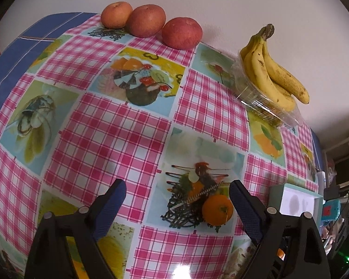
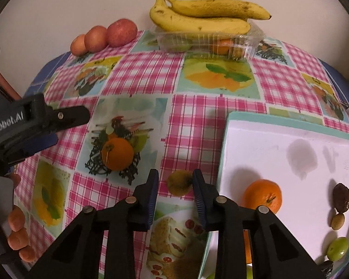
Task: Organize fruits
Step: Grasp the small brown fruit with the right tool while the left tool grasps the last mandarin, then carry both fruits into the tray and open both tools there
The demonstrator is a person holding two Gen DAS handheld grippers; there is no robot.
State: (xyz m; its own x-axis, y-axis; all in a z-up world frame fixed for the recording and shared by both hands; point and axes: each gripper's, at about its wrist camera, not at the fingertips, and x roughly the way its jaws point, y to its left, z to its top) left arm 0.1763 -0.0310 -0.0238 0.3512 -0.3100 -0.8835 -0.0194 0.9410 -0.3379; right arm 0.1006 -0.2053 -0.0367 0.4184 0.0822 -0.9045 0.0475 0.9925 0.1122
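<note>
An orange (image 1: 217,210) (image 2: 117,154) lies on the checked tablecloth. My left gripper (image 1: 177,194) is open above the cloth, the orange just inside its right finger; it also shows in the right wrist view (image 2: 65,125). My right gripper (image 2: 175,182) is open around a small yellow-brown fruit (image 2: 179,182), which touches the right finger. A white tray (image 2: 290,144) (image 1: 297,201) holds another orange (image 2: 262,195), a dark fruit (image 2: 342,197), a small tan fruit (image 2: 337,221) and a green grape (image 2: 337,248).
Three apples (image 1: 149,22) (image 2: 104,38) stand at the far edge by the wall. A banana bunch (image 1: 272,69) (image 2: 204,16) lies on a clear plastic box (image 2: 204,41) with fruit inside. Clutter lies beyond the table's right edge (image 1: 332,209).
</note>
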